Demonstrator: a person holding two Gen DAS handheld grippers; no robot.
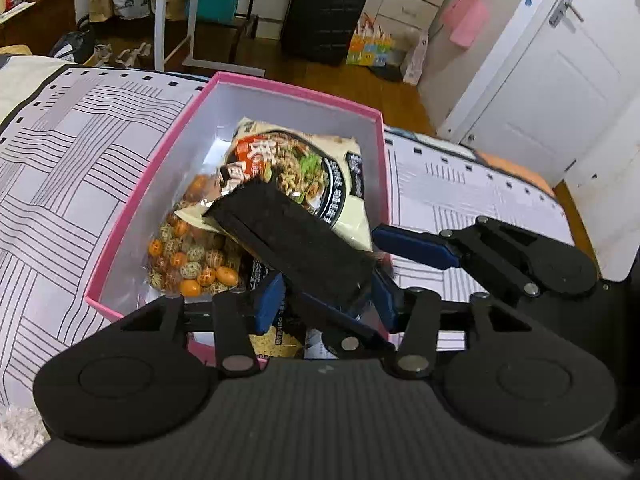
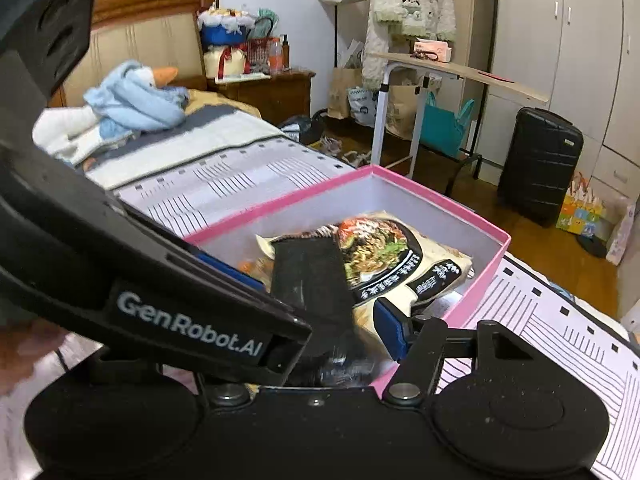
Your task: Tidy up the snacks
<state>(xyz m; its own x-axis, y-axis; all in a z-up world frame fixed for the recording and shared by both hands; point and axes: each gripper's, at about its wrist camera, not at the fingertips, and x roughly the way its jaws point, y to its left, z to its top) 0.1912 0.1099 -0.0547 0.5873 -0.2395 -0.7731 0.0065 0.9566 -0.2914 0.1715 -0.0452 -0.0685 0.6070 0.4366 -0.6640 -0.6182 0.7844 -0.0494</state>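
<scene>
A pink box [image 1: 132, 216] with a white inside lies on the bed. In it are a cream noodle packet [image 1: 304, 168] and a clear bag of orange and speckled candies [image 1: 188, 256]. The box [image 2: 476, 300] and the noodle packet [image 2: 400, 256] also show in the right wrist view. My left gripper [image 1: 326, 300] is low over the near end of the box, its blue fingers [image 1: 268, 300] apart with more packets under them. My right gripper [image 2: 332, 308] reaches in from the right, its black pad [image 1: 288, 240] lying on the noodle packet; its jaws stand apart.
The bed has a white cover with black line patterns [image 1: 64, 168]. A black suitcase [image 1: 324, 12], a white door [image 1: 568, 80], a folding table [image 2: 440, 68], bags on the wooden floor and a plush goose [image 2: 136, 96] by the headboard stand around.
</scene>
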